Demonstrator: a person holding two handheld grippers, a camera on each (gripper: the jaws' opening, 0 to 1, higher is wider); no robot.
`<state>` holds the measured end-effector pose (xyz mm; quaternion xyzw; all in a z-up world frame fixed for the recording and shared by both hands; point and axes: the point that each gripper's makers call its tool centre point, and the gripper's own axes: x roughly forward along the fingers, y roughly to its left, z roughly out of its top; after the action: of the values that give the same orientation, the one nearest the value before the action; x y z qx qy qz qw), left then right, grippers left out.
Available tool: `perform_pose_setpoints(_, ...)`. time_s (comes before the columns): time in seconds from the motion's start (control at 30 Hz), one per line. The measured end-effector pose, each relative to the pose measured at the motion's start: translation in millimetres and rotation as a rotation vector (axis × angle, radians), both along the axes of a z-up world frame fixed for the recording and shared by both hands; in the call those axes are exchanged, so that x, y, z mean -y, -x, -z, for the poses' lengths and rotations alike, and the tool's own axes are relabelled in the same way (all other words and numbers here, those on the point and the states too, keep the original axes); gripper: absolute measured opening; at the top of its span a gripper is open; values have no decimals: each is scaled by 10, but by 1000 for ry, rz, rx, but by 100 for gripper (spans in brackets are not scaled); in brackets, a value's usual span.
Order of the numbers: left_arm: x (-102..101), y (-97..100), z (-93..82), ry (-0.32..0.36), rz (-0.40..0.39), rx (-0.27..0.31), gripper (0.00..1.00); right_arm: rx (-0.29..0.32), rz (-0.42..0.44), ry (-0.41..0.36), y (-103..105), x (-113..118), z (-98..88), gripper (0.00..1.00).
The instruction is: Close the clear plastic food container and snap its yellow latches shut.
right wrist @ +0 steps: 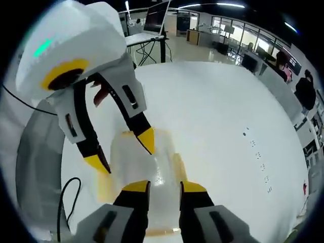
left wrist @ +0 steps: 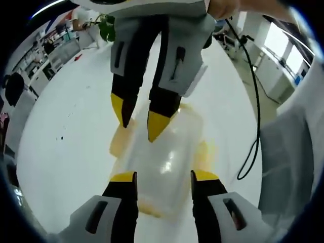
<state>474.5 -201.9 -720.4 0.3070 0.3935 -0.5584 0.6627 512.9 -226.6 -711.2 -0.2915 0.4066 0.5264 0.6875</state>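
I see the clear container (left wrist: 162,167) lying on the white counter (left wrist: 66,131), lid on, between the two tongs. Left tongs (left wrist: 164,177) hover just above its near end, jaws apart, tips over the lid's edge without gripping it. Right tongs (left wrist: 142,119) come in from the far side, yellow tips spread and resting at or just over the opposite end; contact I cannot confirm. Yellow latches (left wrist: 205,152) show faintly along the container's sides, position unclear through the plastic. From the right gripper view, right tongs (right wrist: 164,187) stand open over the container (right wrist: 147,167), left tongs (right wrist: 124,152) opposite. A black cable (left wrist: 255,116) trails across the counter.
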Motion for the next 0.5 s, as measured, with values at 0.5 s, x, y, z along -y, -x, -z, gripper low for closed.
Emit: perform_pose_setpoints(0.5, 64, 92, 35, 12, 26, 46, 46, -20, -27, 24, -30, -26, 60, 25)
